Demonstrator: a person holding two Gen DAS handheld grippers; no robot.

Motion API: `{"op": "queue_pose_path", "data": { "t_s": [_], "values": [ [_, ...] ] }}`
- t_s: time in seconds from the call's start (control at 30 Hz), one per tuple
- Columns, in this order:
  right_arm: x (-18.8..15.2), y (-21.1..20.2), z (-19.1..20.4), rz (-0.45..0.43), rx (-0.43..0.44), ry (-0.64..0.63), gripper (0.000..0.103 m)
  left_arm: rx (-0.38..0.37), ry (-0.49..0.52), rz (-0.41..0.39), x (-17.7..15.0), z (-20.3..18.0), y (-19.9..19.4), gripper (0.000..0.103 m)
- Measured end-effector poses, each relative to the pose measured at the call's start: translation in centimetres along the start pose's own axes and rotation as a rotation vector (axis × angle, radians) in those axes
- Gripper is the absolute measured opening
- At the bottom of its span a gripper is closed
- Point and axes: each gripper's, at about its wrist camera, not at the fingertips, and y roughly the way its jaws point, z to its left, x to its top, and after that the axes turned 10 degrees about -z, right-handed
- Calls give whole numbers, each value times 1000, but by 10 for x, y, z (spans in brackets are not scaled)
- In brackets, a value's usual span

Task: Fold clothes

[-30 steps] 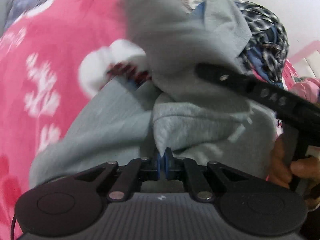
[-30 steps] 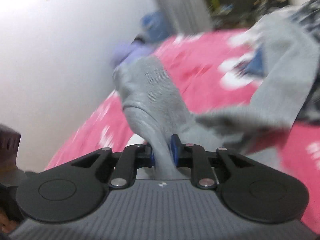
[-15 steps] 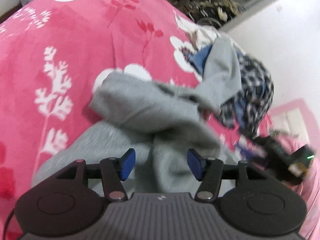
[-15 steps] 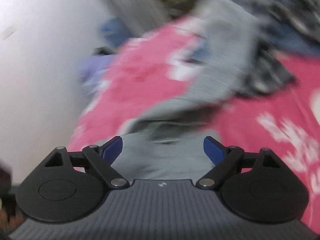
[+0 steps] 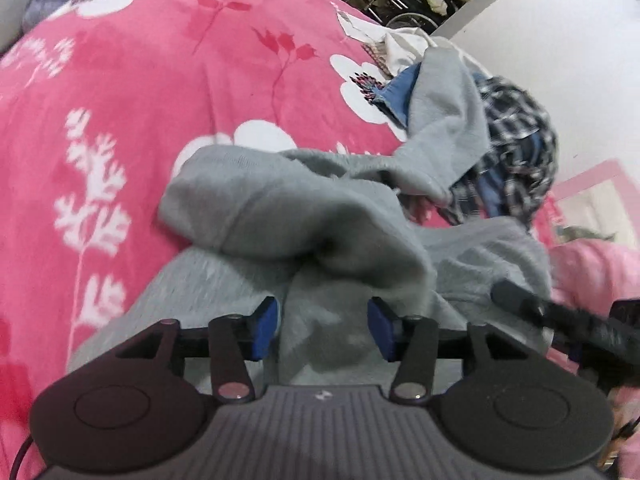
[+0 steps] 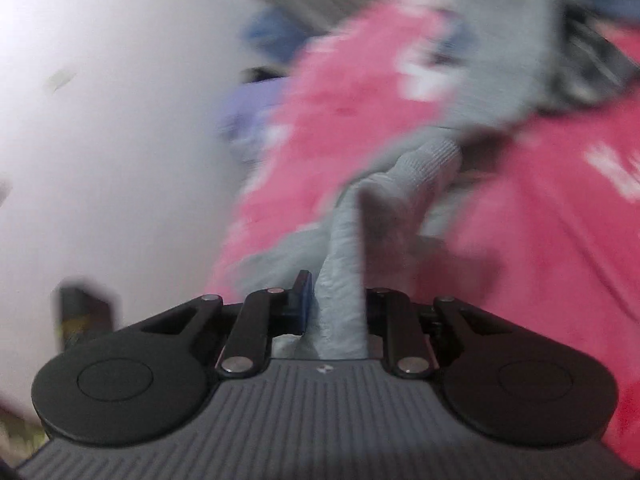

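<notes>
Garments: one grey sweatshirt (image 5: 304, 216), one plaid shirt (image 5: 516, 140).

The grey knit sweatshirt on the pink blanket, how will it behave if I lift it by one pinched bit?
Probably floppy: the grey knit sweatshirt lies in soft rumpled folds. It likely bunches into a rope where the right gripper pinches it. It may drag on the fuzzy pink floral blanket.

Left pink blanket (image 5: 168, 92) bare – clothes pile (image 5: 516, 160) right

Left hand-held gripper (image 5: 322, 334): ribbed grey body, black linkage arms, silver screws, blue pads (image 5: 264, 328).
</notes>
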Motion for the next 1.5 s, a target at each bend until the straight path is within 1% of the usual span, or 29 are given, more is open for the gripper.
{"op": "queue_pose_path", "data": {
  "t_s": [0.03,0.07,0.1,0.13,0.2,0.27,0.33,0.37,0.43,0.47,0.53,0.57,0.63,0.67,0.7,0.73,0.77,0.8,0.83,0.9,0.93,1.0,1.1,1.17,1.27,1.37,1.4,1.43,1.5],
  "values": [
    [-5,-3,16,13,61,-55,16,-28,-24,-1,-1,8,-11,55],
    [-11,-3,34,38,119,-116,16,-57,-49,-3,-2,16,-23,58],
    [-20,-1,52,74,164,-188,16,-70,-74,-8,-2,24,-34,60],
    [-29,1,70,113,206,-264,16,-83,-99,-14,-2,32,-45,61],
    [-56,12,105,214,271,-438,16,-99,-150,-33,-1,49,-65,62],
    [-84,25,129,301,308,-579,15,-96,-202,-63,-2,65,-81,64],
    [-110,39,146,369,320,-687,15,-62,-250,-80,-7,80,-92,65],
    [-121,44,153,395,327,-741,15,-51,-259,-81,-9,83,-96,65],
    [-134,52,163,433,331,-809,17,-66,-251,-75,-12,83,-99,65],
    [-138,56,167,445,329,-845,18,-73,-247,-72,-14,82,-101,68],
    [-147,60,177,438,311,-924,22,-98,-201,-55,-16,74,-102,73],
    [-154,63,183,427,299,-965,24,-96,-173,-45,-17,71,-101,73],
    [-158,76,193,413,274,-1042,33,-91,-125,-32,-17,64,-101,74],
    [-160,81,196,407,264,-1072,34,-90,-105,-30,-16,61,-102,74],
    [-158,77,194,400,263,-1075,36,-88,-85,-28,-16,58,-102,74],
    [-157,74,191,394,261,-1077,44,-93,-70,-28,-15,55,-103,74],
    [-155,71,189,387,260,-1080,49,-105,-55,-28,-16,53,-105,75],
    [-153,67,186,379,258,-1079,61,-111,-31,-24,-17,49,-106,75],
    [-148,60,178,365,251,-1068,76,-117,-7,-20,-18,45,-108,75],
    [-138,42,163,340,226,-1040,86,-127,62,-10,-22,36,-110,75],
    [-131,34,156,337,214,-1009,88,-135,103,-5,-24,28,-110,75],
    [-122,23,142,332,186,-946,90,-125,208,-5,-30,9,-108,75],
    [-102,8,118,335,141,-823,90,-108,367,-4,-38,-18,-105,76],
    [-90,-1,100,320,115,-735,90,-103,492,8,-45,-38,-100,77],
    [-69,-16,71,284,73,-587,90,-92,688,61,-63,-69,-81,77],
    [-38,-37,31,194,3,-377,91,-50,887,116,-86,-92,-57,76],
    [-29,-44,20,154,-13,-309,91,-25,950,128,-95,-99,-49,73],
    [-20,-51,9,115,-29,-241,91,-3,993,137,-101,-102,-41,71],
    [-3,-62,-11,39,-43,-117,91,43,999,148,-104,-104,-29,63]
  ]
}}
